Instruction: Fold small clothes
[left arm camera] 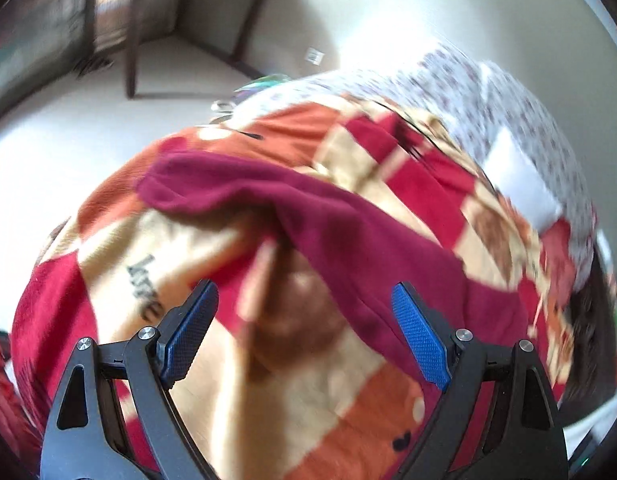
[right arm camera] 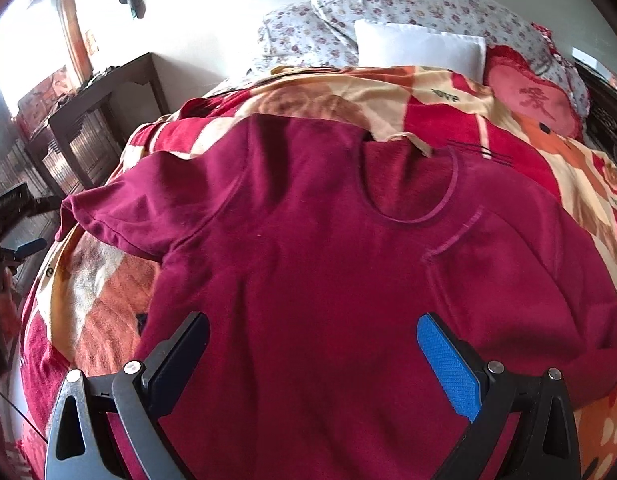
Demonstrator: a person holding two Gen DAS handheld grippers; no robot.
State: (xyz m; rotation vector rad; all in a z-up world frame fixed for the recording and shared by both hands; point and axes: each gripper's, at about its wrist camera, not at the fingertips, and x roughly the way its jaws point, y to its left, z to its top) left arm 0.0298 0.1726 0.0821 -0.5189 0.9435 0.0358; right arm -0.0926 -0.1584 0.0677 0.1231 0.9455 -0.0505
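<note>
A dark red T-shirt [right arm camera: 328, 272] lies spread flat on a patterned blanket [right arm camera: 448, 92] on a bed, neck opening toward the pillows. My right gripper [right arm camera: 312, 364] is open above the shirt's lower body, holding nothing. In the left wrist view a sleeve and side of the same shirt [left arm camera: 348, 232] run diagonally across the blanket [left arm camera: 292, 392]. My left gripper [left arm camera: 304, 332] is open and empty, hovering over the blanket beside the shirt's edge.
Floral pillows [right arm camera: 408, 4], a white pillow [right arm camera: 420, 48] and a red heart cushion [right arm camera: 528, 96] lie at the bed's head. A dark wooden table [right arm camera: 92, 112] stands left of the bed. A chair [left arm camera: 180, 32] stands on the pale floor beyond the bed.
</note>
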